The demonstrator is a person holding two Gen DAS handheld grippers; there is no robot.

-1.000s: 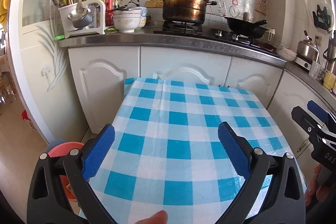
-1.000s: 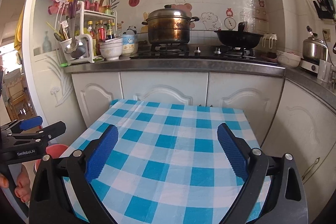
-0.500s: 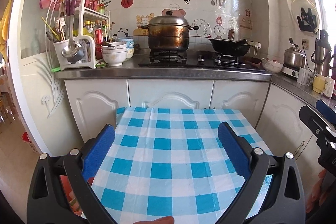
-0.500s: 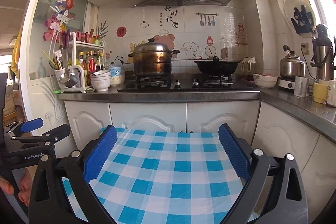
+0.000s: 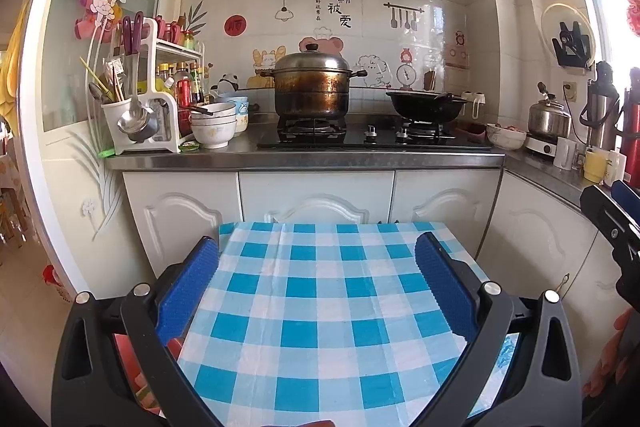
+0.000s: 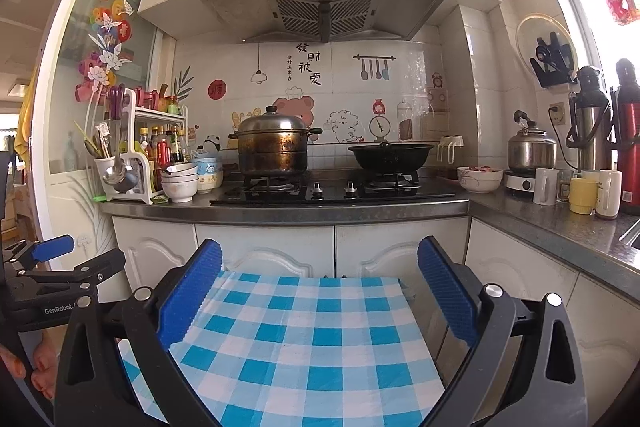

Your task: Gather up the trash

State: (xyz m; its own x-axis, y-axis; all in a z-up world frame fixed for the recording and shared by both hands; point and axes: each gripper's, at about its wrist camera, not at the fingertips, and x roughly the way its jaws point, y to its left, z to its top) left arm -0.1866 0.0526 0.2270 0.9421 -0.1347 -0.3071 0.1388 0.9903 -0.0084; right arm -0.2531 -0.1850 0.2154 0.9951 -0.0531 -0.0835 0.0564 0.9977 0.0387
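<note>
No trash shows in either view. My left gripper (image 5: pixel 316 259) is open and empty, held above a table with a blue-and-white checked cloth (image 5: pixel 320 307). My right gripper (image 6: pixel 319 263) is open and empty above the same cloth (image 6: pixel 304 339). The left gripper also shows at the left edge of the right wrist view (image 6: pixel 60 267), and the right gripper at the right edge of the left wrist view (image 5: pixel 612 211). A red bin (image 5: pixel 128 347) shows partly behind the left gripper's left finger, below the table's left side.
White cabinets (image 5: pixel 316 195) stand just beyond the table under a steel counter (image 6: pixel 280 211). On it are a big pot (image 6: pixel 274 147), a black wok (image 6: pixel 390 155), stacked bowls (image 6: pixel 180 181), a utensil rack (image 6: pixel 128 155), a kettle (image 6: pixel 530 147) and mugs (image 6: pixel 582 195).
Both grippers have tilted upward and drawn back: the table has slid lower in both views, and the range hood and upper cabinets have come into sight. Both stay open.
</note>
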